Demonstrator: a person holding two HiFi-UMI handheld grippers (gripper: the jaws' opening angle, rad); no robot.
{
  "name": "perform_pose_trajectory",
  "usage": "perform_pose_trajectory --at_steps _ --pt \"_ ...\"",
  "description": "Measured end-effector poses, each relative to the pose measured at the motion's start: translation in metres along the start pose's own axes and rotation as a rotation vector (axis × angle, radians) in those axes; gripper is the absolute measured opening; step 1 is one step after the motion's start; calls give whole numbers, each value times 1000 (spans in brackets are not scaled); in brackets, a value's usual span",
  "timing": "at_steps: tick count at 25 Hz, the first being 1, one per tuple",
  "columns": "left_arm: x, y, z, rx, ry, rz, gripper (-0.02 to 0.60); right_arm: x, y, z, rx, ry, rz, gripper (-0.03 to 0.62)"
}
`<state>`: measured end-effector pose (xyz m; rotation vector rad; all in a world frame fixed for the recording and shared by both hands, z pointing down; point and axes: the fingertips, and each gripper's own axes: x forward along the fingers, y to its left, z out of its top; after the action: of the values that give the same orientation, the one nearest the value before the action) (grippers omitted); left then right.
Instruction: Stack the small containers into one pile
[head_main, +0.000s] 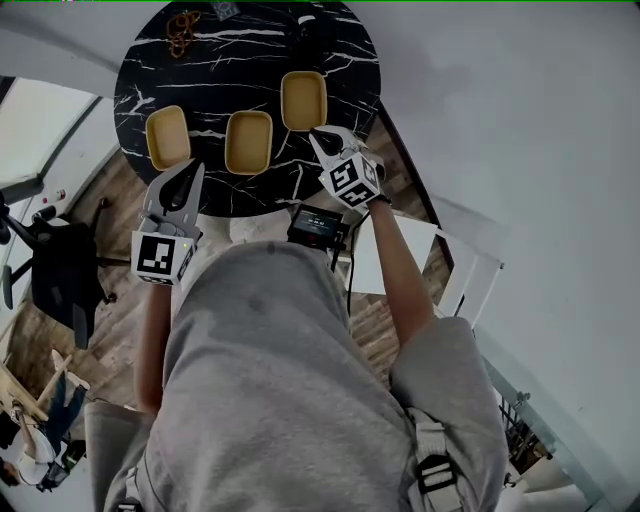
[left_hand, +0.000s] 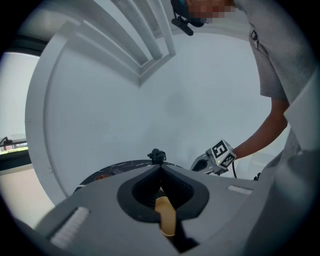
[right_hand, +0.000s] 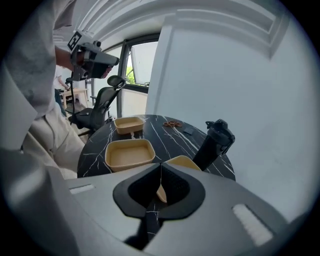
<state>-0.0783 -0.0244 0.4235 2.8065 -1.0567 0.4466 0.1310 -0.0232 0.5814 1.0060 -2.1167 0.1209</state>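
Three small tan containers sit in a row on the round black marble table (head_main: 330, 70): the left one (head_main: 168, 137), the middle one (head_main: 249, 142) and the right one (head_main: 303, 100). My left gripper (head_main: 194, 166) hovers just off the table's near edge beside the left container, jaws shut and empty; part of a tan container (left_hand: 165, 215) shows through the gap behind its tips (left_hand: 160, 169). My right gripper (head_main: 318, 135) is shut with nothing in it, tips at the near edge of the right container (right_hand: 182, 162). The middle container (right_hand: 129, 153) and the left one (right_hand: 129, 124) lie beyond.
A black bottle (head_main: 312, 35) stands at the table's far side behind the right container, close to my right gripper's line (right_hand: 215, 140). A brown chain-like item (head_main: 183, 30) lies at the far left. A small screen device (head_main: 318, 225) sits below the table edge. An office chair (head_main: 55, 270) stands to the left.
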Motion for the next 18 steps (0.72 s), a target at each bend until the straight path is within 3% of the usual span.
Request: perform_pose_trajectory --at_steps 6,18 --pt "-4 -3 -21 -17 60 4 -2 29 12 -37 -190 144 71 44" --pt "-16 3 -37 -64 78 45 -2 64 25 -72 -324 284 111 126"
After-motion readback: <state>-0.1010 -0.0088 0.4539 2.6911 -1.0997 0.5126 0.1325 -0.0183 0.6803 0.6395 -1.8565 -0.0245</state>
